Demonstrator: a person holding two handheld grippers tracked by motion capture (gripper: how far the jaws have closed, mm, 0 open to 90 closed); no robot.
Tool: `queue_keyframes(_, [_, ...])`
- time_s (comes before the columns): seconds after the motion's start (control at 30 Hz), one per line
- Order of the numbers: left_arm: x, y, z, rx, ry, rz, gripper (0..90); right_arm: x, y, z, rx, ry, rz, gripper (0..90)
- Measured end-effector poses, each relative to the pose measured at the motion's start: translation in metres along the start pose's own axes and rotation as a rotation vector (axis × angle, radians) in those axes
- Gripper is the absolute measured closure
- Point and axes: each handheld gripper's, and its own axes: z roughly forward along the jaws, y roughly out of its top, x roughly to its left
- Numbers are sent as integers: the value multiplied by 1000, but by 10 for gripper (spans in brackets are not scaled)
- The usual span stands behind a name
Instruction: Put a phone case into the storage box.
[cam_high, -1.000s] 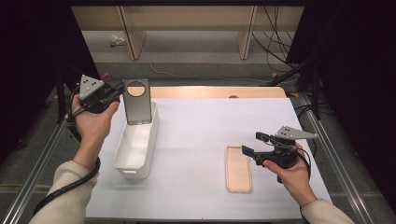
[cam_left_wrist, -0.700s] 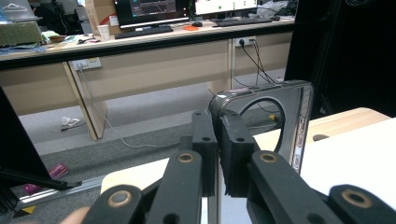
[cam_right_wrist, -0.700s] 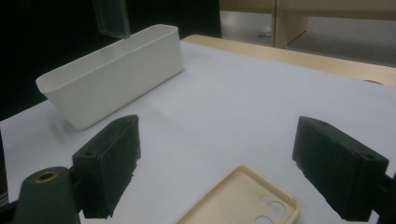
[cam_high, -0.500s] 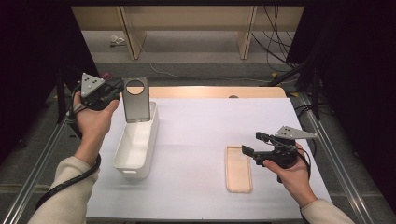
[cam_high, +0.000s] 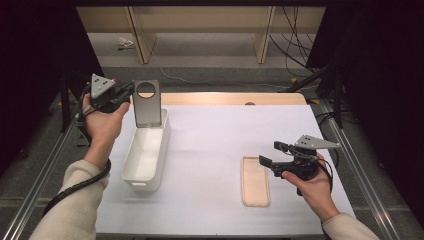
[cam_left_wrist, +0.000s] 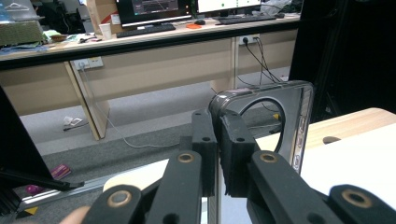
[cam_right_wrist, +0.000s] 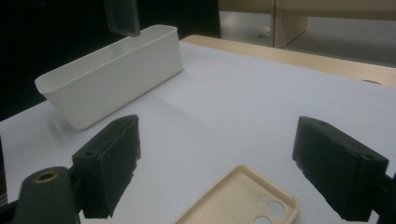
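- Two hand-held tongs are in play, one in each of the person's hands, over a bench covered with a white sheet (cam_high: 215, 150).
- Two phone cases are visible: one beige, one grey. There is one white bin.
- Nearest the person, the beige phone case (cam_high: 255, 180) lies flat on the white sheet, inner side up, with its camera cut-outs seen in the right gripper view (cam_right_wrist: 243, 198).
- The right tongs (cam_high: 267, 156) hover just beside that case, at its far right corner. Their jaws stand wide open and hold nothing.
- To the left, the long white bin (cam_high: 145, 152) sits on the sheet. Its near part looks empty inside.
- Farther back, the left tongs (cam_high: 129, 95) are closed on one edge of the grey phone case (cam_high: 147, 103), which has a large round hole near its top.
- The grey case stands upright above the far end of the bin, its lower edge at or just inside the rim; I cannot tell whether it touches.
- Compared with a second ago, the grey case sits in much the same spot over the bin's far end, and the right tongs and beige case are unchanged.
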Motion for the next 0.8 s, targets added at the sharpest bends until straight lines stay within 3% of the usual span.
queue_keyframes(0.8, [7, -2, 24, 32, 33, -6, 851, -1, 0, 0, 1, 2, 0, 161])
